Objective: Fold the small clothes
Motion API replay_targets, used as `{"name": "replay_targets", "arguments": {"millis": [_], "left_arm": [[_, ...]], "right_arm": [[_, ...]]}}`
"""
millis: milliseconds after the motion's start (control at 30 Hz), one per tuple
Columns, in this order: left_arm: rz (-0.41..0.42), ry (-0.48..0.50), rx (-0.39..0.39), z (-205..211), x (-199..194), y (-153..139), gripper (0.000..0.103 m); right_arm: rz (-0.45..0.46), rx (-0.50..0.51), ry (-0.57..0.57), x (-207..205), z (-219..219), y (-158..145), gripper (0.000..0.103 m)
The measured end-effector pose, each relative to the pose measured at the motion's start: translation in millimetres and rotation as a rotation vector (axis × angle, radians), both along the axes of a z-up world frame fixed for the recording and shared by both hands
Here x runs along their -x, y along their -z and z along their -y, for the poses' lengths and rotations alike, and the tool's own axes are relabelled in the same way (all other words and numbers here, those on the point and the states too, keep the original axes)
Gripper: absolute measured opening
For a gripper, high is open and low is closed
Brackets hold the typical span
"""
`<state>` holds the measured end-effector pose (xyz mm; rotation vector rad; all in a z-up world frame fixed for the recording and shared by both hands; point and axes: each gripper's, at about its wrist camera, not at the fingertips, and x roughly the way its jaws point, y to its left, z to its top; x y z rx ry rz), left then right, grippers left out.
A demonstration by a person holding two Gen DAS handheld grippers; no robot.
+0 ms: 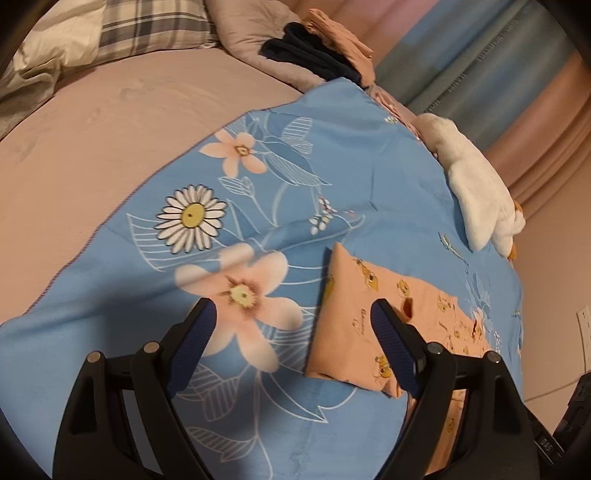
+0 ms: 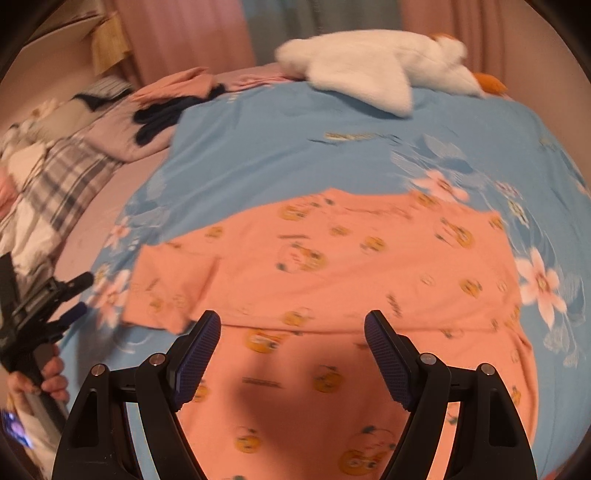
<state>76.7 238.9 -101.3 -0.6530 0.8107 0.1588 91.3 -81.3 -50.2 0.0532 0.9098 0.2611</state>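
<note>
A small peach garment (image 2: 332, 280) with yellow cartoon prints lies flat on a blue floral cloth (image 2: 295, 147), one sleeve (image 2: 170, 284) folded in at its left. In the left wrist view the garment (image 1: 354, 317) lies to the right on the same blue cloth (image 1: 295, 177). My left gripper (image 1: 293, 314) is open and empty above the cloth, its right finger over the garment's edge. It also shows in the right wrist view (image 2: 77, 295) at the far left. My right gripper (image 2: 293, 325) is open and empty above the garment's lower part.
A white plush toy (image 2: 369, 70) with an orange beak lies at the cloth's far edge; it also shows in the left wrist view (image 1: 476, 192). Dark and peach clothes (image 1: 317, 55) are piled by a plaid pillow (image 1: 147, 29) on the pink bed (image 1: 92, 129). Curtains hang behind.
</note>
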Motion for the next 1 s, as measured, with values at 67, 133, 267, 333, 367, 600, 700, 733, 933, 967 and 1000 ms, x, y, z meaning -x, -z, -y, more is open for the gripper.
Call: {"name": "replay_targets", "arguments": {"millis": [67,133,267,333,367,600,700,733,933,967,1000], "left_arm": [[-0.013,-0.014,-0.008,-2.9,1.6,1.6,0.085],[-0.024,-0.022,-0.022,-4.3,1.5,2.6,0.084],[-0.037,-0.031,-0.021,-7.6,1.5,5.6,0.084],[-0.047,-0.034,-0.014,-9.1,0.9,7.4,0.084],[-0.050,-0.037,-0.014,-9.3,0.3,7.9,0.084],[-0.077,-0.070,-0.015,-16.5,0.7,11.3,0.084],[-0.076,-0.076,-0.004,-19.2,1.1,11.7,0.084],[-0.075,-0.078,-0.001,-19.7,1.1,11.8,0.084],[-0.079,-0.077,0.003,-19.9,0.3,12.4,0.084],[-0.080,-0.077,0.004,-19.6,0.0,12.6,0.084],[-0.081,-0.076,0.007,-19.6,-0.6,12.9,0.084]], "right_arm": [[-0.005,-0.022,-0.044,-3.5,-9.8,-2.5,0.080],[-0.023,-0.043,-0.076,-9.4,-19.0,-0.9,0.080],[-0.046,-0.021,-0.100,-19.6,-41.5,6.0,0.080],[-0.047,0.000,-0.139,-22.5,-58.9,8.5,0.080],[-0.049,0.010,-0.163,-23.5,-67.9,10.0,0.080],[-0.061,0.106,-0.257,-33.3,-126.0,29.5,0.080],[-0.047,0.132,-0.270,-36.1,-141.2,37.1,0.076],[-0.049,0.147,-0.268,-38.4,-145.0,40.6,0.073],[-0.081,0.228,-0.221,-58.3,-152.6,64.8,0.070],[-0.080,0.242,-0.207,-60.9,-152.1,67.1,0.067],[-0.085,0.249,-0.195,-64.1,-151.0,69.6,0.058]]}}
